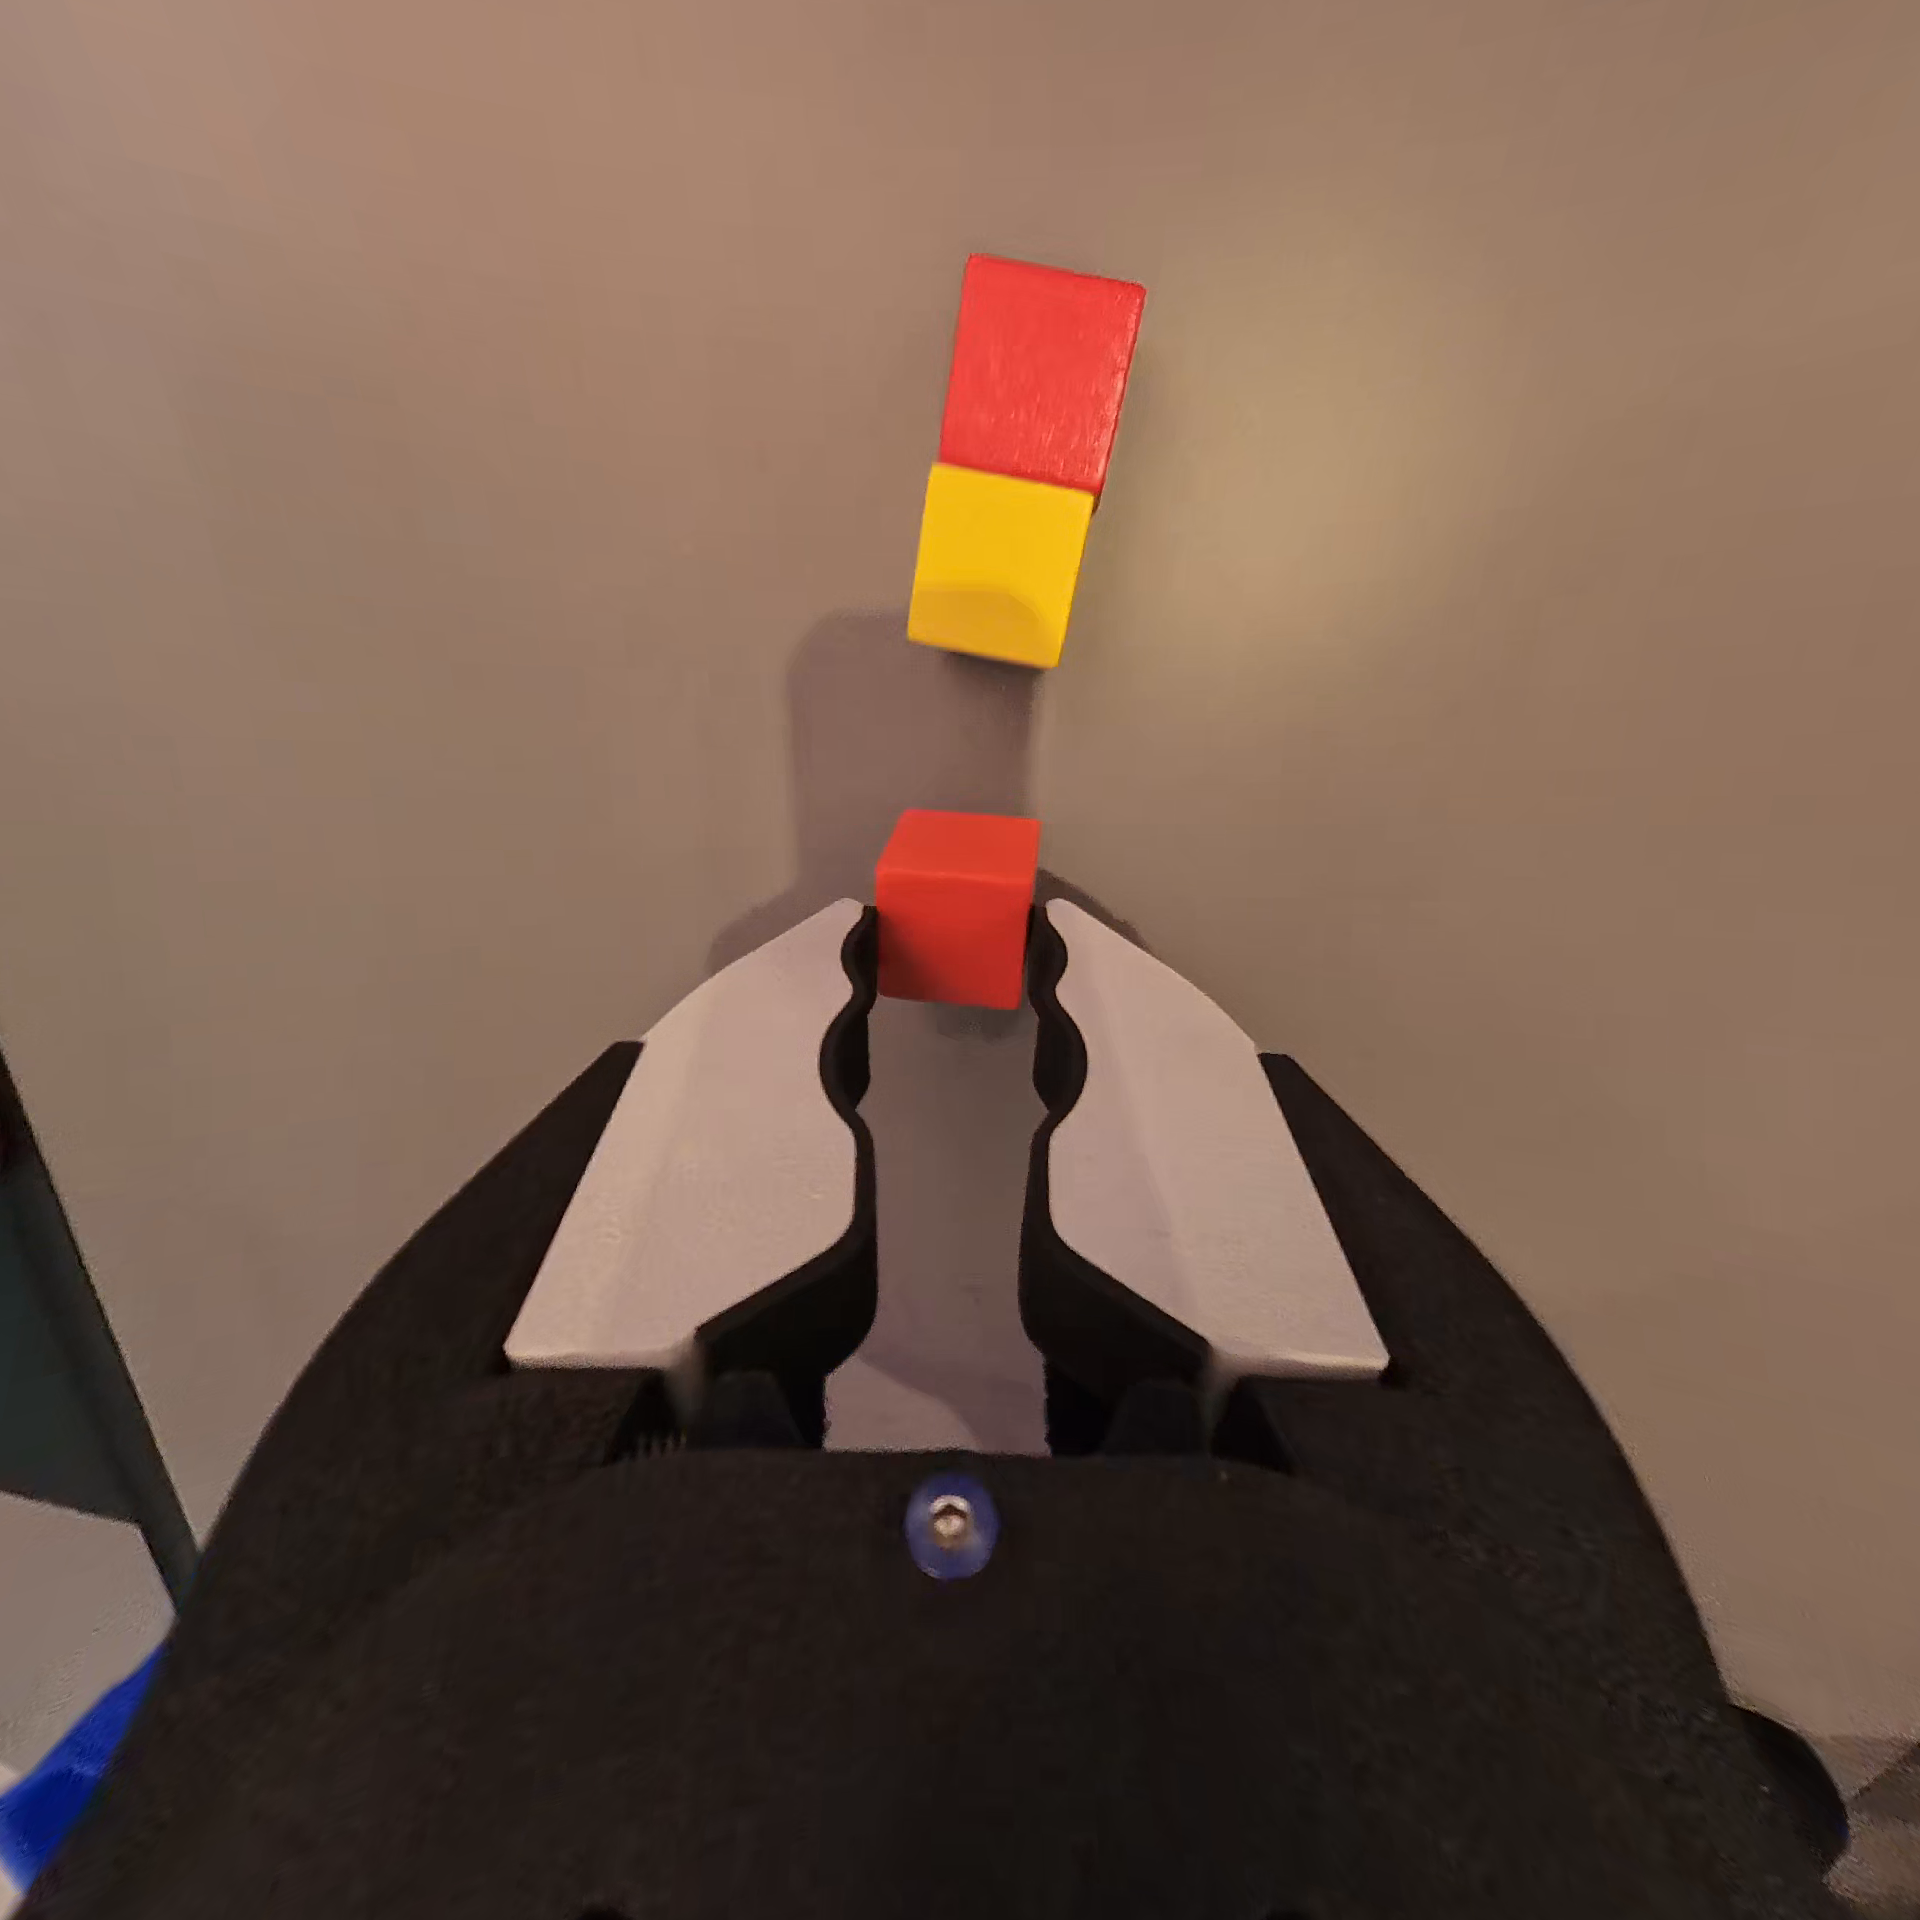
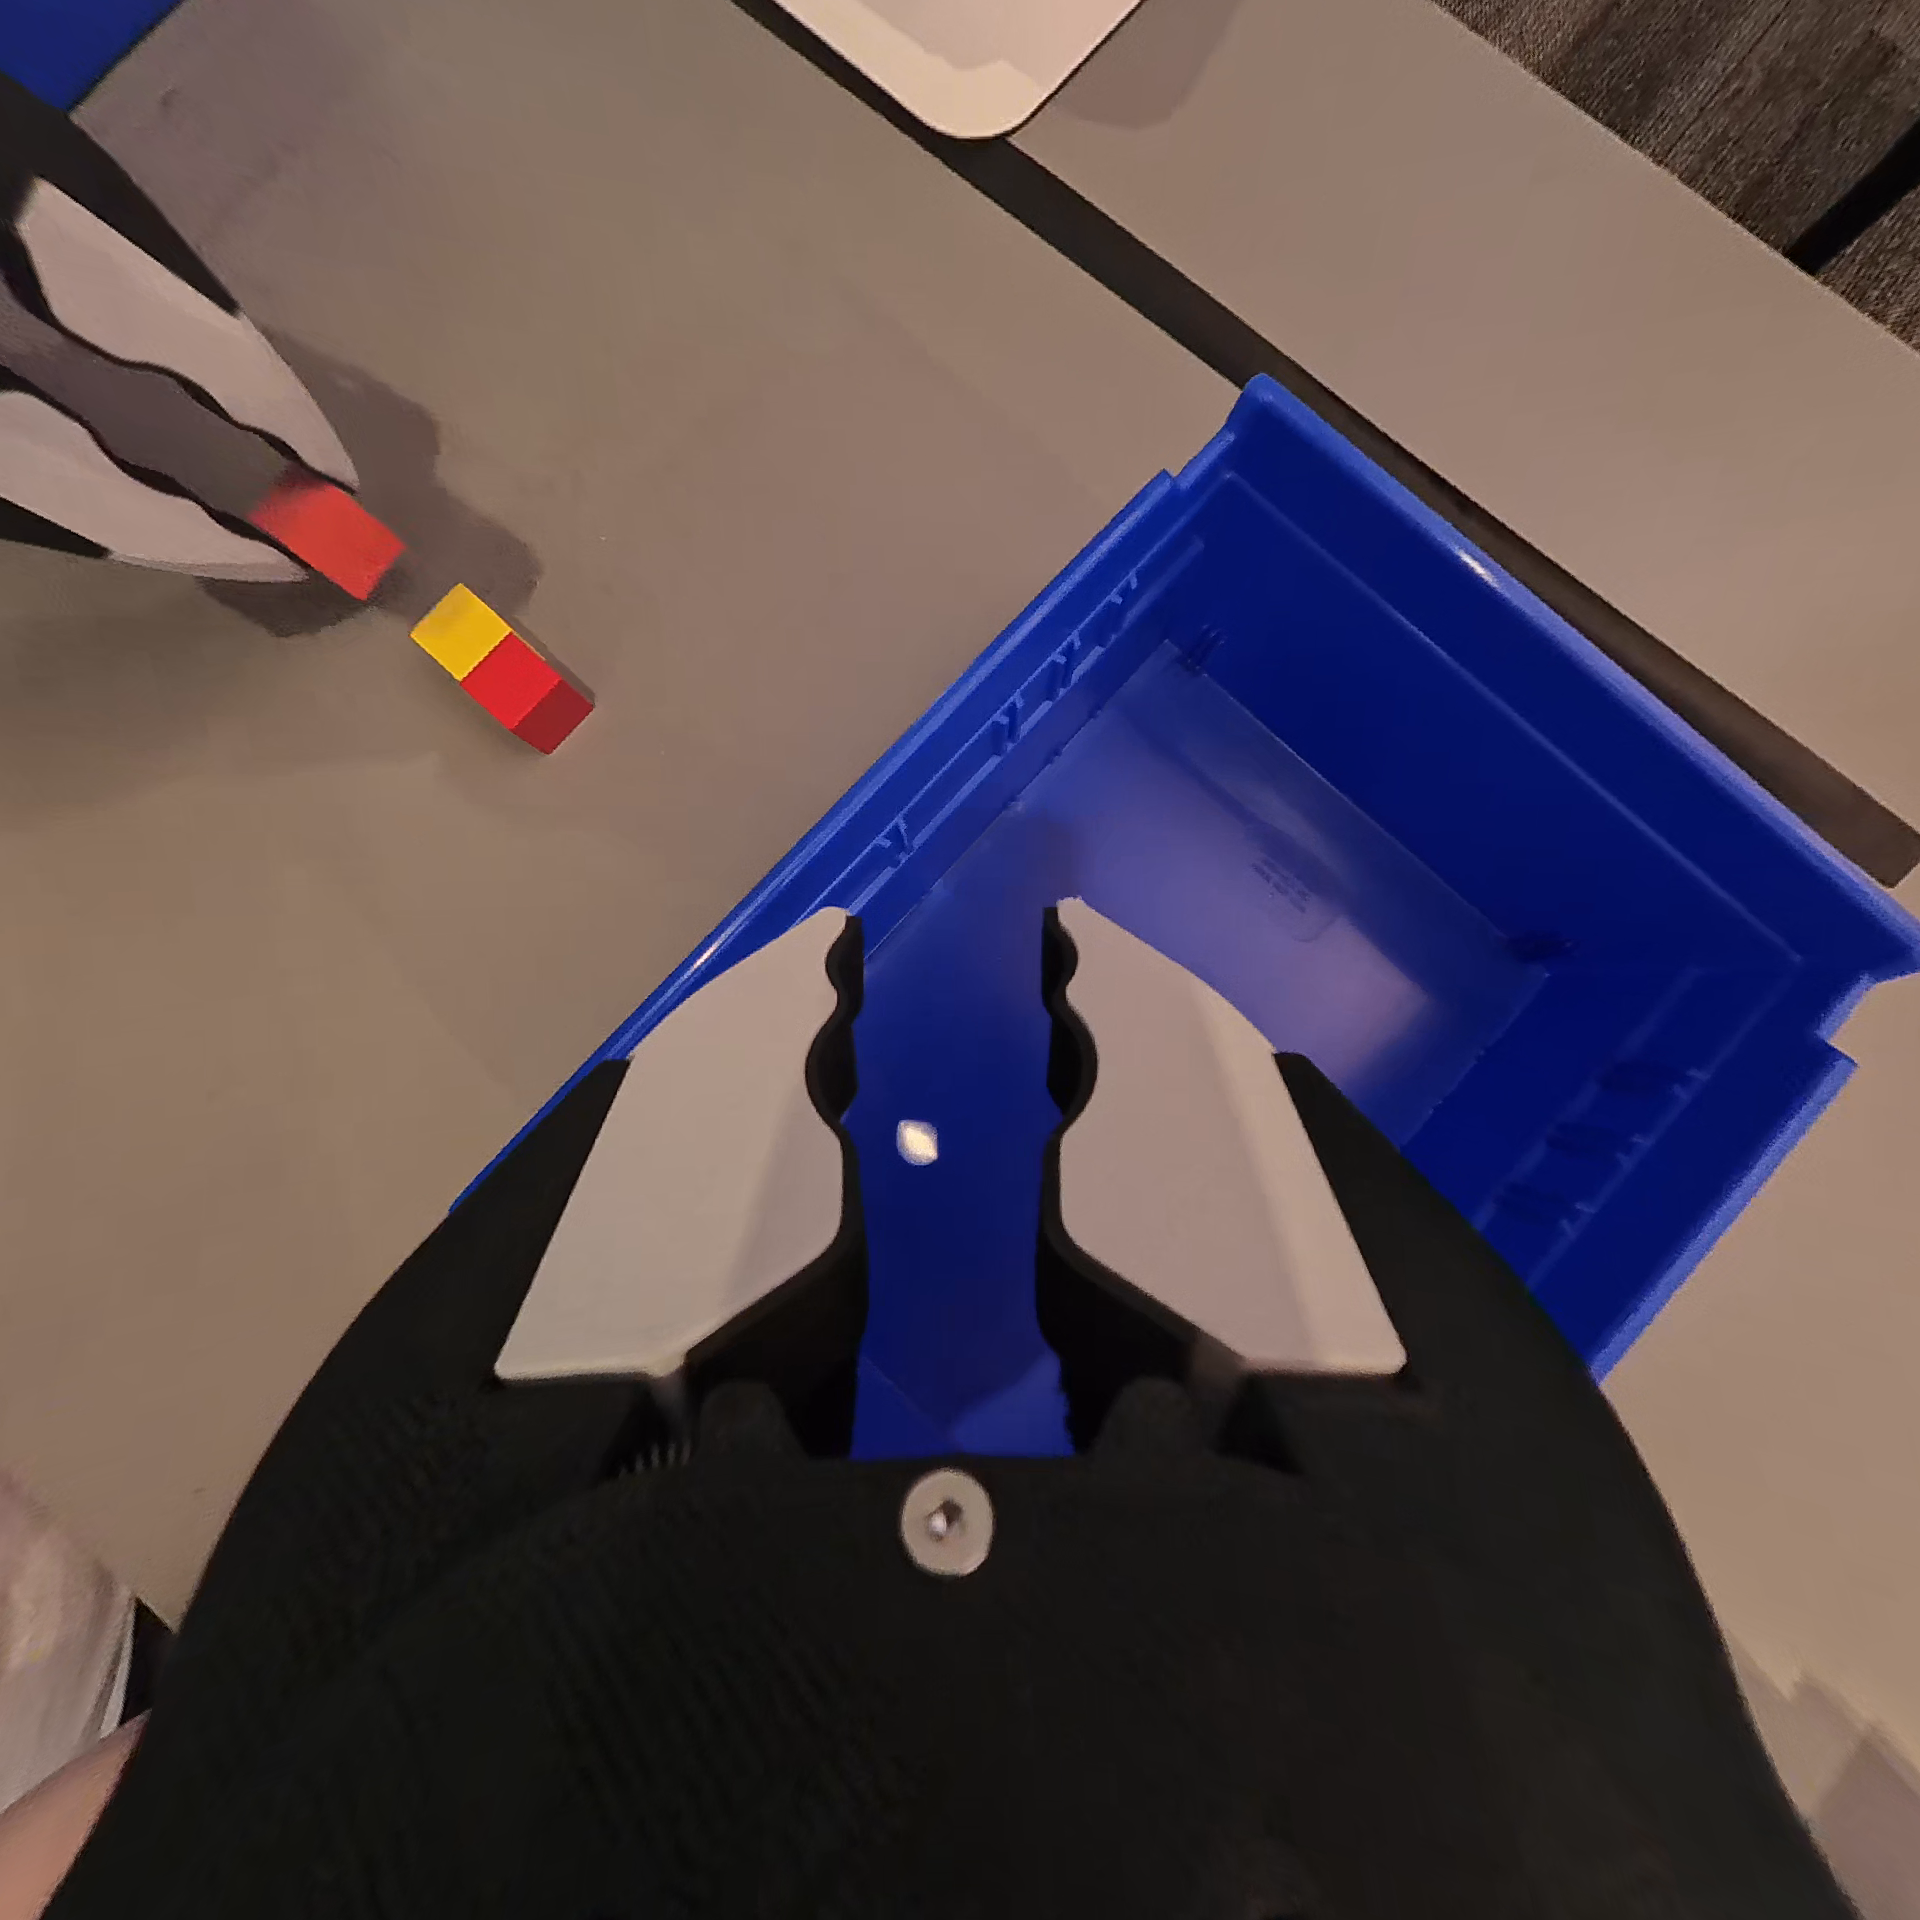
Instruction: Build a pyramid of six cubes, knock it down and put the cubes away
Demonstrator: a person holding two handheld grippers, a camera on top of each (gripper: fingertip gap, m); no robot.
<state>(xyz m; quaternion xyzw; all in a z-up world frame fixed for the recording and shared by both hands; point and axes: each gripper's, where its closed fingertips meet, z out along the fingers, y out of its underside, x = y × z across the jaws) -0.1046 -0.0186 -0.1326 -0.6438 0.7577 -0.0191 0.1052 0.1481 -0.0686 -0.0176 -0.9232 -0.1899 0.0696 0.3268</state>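
A deep blue rectangular plastic bin fills the centre and right of the right wrist view, set at an angle on the grey tabletop. The part of its floor that shows holds no cubes; a pale glare lies across it, and the near part of its inside is hidden behind the tongs.

The right gripper, with black body and pale grey fingers with wavy black pads, hangs over the bin's near left wall. Its jaws stand apart with a clear gap, blue plastic showing between them, and nothing is held or touched.

The left gripper, of the same make, fills the lower half of the left wrist view. Its jaws are pressed against both sides of a small orange-red wooden cube, pinched at the very fingertips. Whether that cube sits on the table or just above it I cannot tell.

Beyond it, in the upper middle of that view, a yellow wooden cube and a red wooden cube lie on the tabletop touching face to face, the yellow one nearer the gripper with a gap between it and the held cube. In the right wrist view the same group appears at the left edge, near but apart from the bin.

A white rounded-corner sheet lies at the top edge of the right wrist view.
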